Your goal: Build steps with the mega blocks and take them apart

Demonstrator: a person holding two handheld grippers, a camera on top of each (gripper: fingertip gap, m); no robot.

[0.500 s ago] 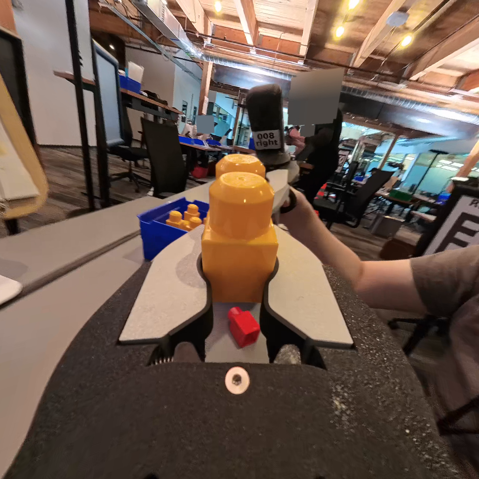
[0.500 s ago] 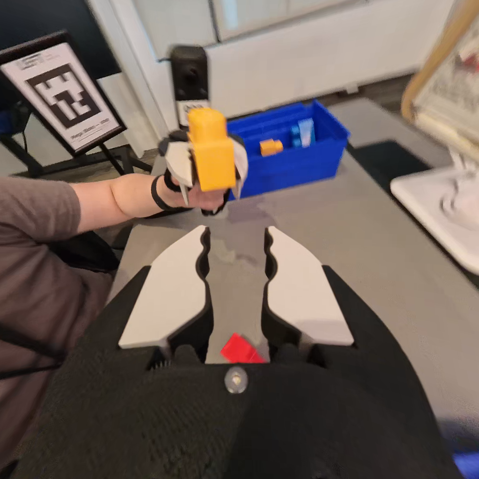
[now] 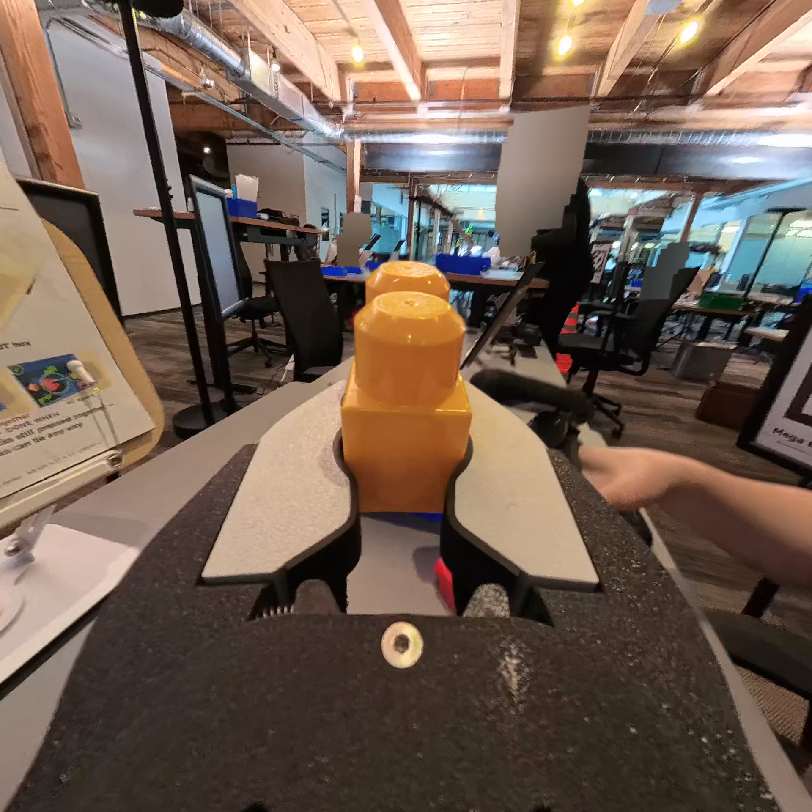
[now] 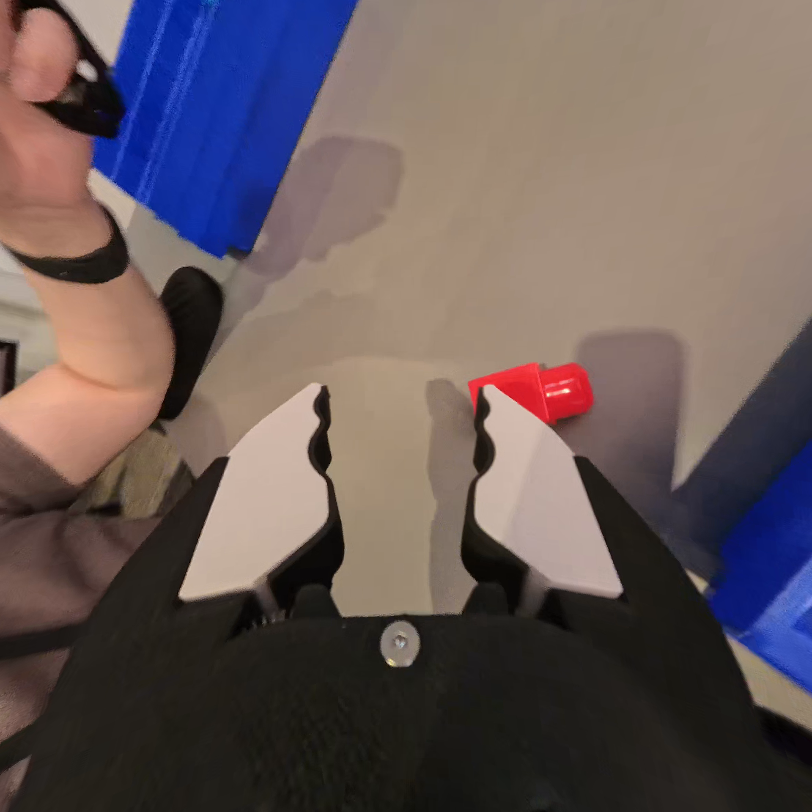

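Progress, judged from block positions: barely begun. Left gripper clamped on yellow two-stud block, studs up, held above grey table. Right gripper empty, jaws apart, angled down beside red block lying on its side on the table, just past the right fingertip. Blue bin near the left hand; a second blue bin at right. No blocks joined anywhere in view. Still ahead, probably: picking up red, pressing together, stacking steps, pulling apart.
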